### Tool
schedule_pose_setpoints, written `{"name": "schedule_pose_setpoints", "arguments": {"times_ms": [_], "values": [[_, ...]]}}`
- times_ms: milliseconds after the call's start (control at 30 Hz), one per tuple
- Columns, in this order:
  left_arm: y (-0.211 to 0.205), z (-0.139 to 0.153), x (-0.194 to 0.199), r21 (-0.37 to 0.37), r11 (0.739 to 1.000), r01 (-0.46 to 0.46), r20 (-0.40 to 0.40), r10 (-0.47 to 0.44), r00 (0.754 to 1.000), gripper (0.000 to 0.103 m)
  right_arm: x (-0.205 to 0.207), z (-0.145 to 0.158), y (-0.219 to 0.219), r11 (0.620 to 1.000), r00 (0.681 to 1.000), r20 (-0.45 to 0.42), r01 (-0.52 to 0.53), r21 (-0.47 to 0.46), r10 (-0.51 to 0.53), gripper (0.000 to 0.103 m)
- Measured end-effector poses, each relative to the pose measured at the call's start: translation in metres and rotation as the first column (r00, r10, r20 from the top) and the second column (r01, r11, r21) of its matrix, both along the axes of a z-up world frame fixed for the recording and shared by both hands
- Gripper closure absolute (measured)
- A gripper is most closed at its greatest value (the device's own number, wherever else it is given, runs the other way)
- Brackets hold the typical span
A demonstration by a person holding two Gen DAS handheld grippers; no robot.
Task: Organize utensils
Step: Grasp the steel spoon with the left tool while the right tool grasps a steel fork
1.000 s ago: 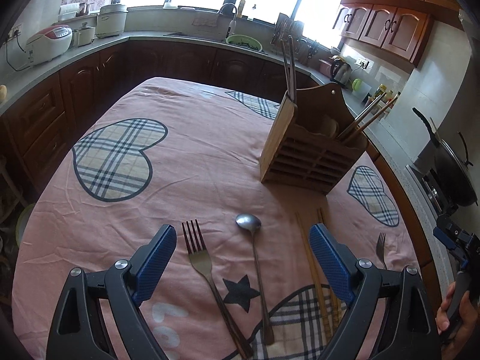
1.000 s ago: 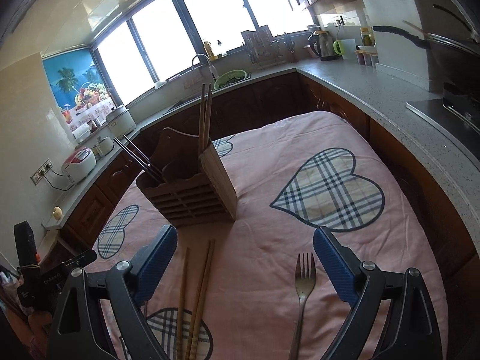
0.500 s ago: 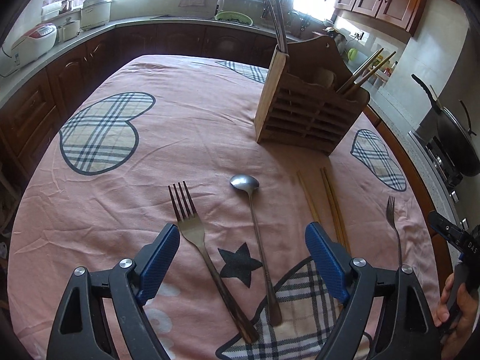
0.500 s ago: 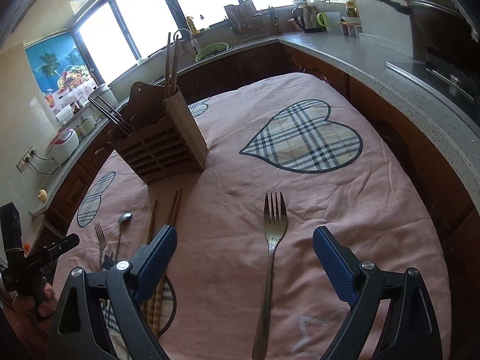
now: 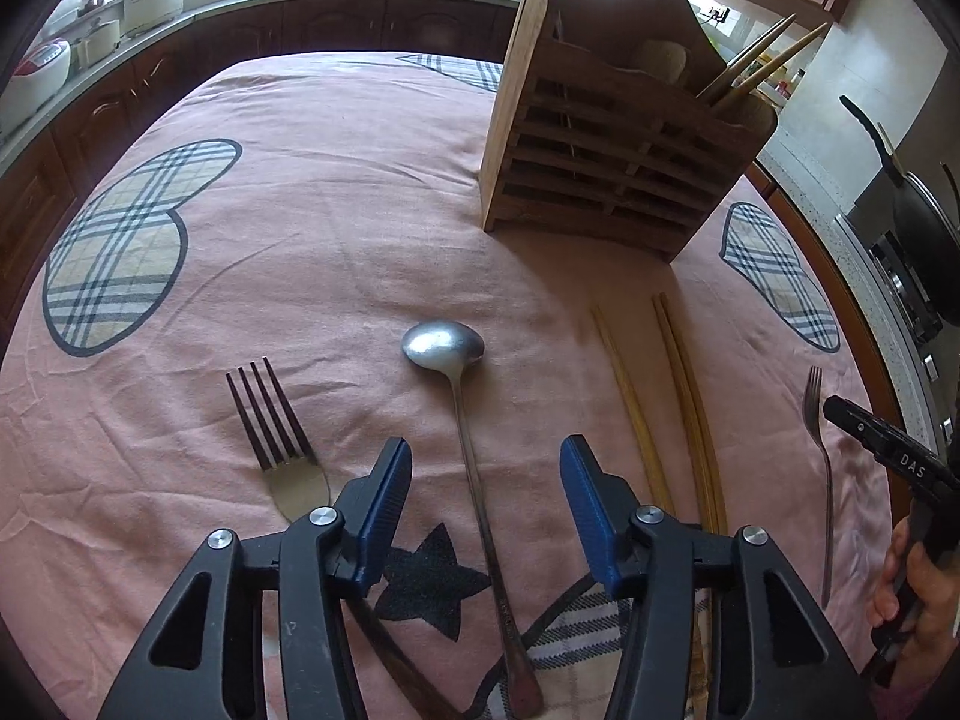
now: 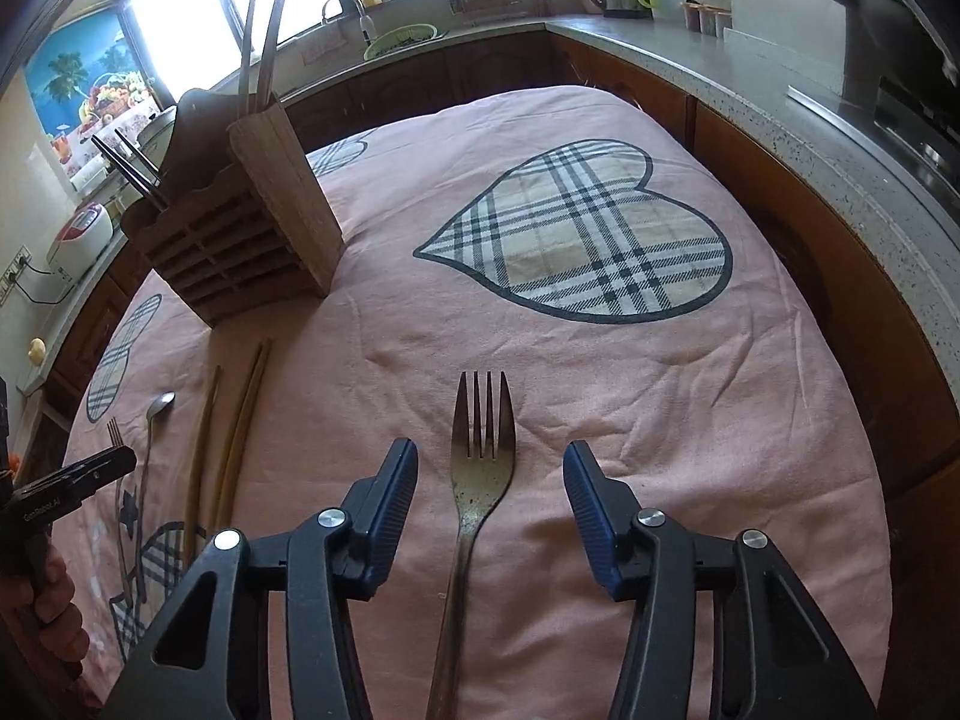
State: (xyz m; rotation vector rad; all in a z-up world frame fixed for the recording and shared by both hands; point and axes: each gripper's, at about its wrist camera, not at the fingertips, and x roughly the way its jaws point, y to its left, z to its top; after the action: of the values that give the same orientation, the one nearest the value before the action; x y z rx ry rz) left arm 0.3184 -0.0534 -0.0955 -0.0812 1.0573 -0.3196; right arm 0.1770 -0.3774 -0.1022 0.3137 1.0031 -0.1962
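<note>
Two forks, a spoon and loose wooden chopsticks lie on the pink tablecloth (image 5: 372, 228) with plaid hearts. The left gripper (image 5: 485, 501) hangs low with its blue-padded jaws spread wide and holding nothing; the metal spoon (image 5: 443, 345) runs lengthwise between them, bowl pointing away. The wooden-handled fork (image 5: 273, 420) lies just beside the left jaw, and the chopsticks (image 5: 660, 384) lie just outside the right one. The right gripper (image 6: 491, 495) is likewise wide open and empty, its jaws straddling the second fork (image 6: 483, 450), tines pointing away. Whether either gripper touches the cloth is hard to tell. Beyond the chopsticks stands the slatted wooden utensil holder (image 5: 606, 144), upright, with more chopsticks leaning out of its end compartments.
</note>
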Motion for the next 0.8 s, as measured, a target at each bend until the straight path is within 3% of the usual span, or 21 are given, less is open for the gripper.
{"name": "schedule_pose_setpoints", "arguments": {"times_ms": [67,233,267,333,367,533,600,800], "values": [[-0.004,-0.006,0.007,0.002,1.000,0.006,-0.014,-0.006,1.000,0.066,0.007,-0.007,-0.003,1.000,1.000,-0.018,-0.011,-0.006,0.010,0.058],[-0.015,-0.015,0.019,0.027,1.000,0.003,-0.007,-0.003,1.000,0.071,0.022,-0.016,-0.006,0.999,0.999,-0.042,-0.023,-0.032,0.022,0.066],[-0.018,-0.016,0.021,0.035,0.999,0.000,-0.003,0.001,1.000,0.077,0.024,-0.016,-0.005,0.999,0.999,-0.044,-0.029,-0.035,0.027,0.068],[-0.021,-0.019,0.023,0.049,0.999,-0.006,0.003,0.006,1.000,0.089,0.028,-0.016,-0.001,0.998,0.998,-0.039,-0.048,-0.026,0.047,0.084],[-0.021,-0.020,0.024,0.048,0.999,-0.008,0.004,0.008,1.000,0.097,0.030,-0.016,0.001,0.998,0.998,-0.042,-0.054,-0.036,0.052,0.084],[-0.013,-0.021,0.026,-0.006,1.000,-0.018,-0.011,0.018,1.000,0.100,0.029,-0.013,0.003,0.998,0.998,-0.022,-0.054,-0.023,0.054,0.087],[-0.008,-0.016,0.022,-0.024,1.000,-0.018,-0.007,0.018,1.000,0.100,0.024,-0.008,0.002,0.999,0.999,-0.003,-0.050,-0.016,0.050,0.097],[-0.002,0.005,0.005,-0.051,0.999,0.002,0.037,0.000,0.999,0.101,0.014,0.011,0.005,0.998,0.997,0.047,-0.056,0.010,0.056,0.103]]}}
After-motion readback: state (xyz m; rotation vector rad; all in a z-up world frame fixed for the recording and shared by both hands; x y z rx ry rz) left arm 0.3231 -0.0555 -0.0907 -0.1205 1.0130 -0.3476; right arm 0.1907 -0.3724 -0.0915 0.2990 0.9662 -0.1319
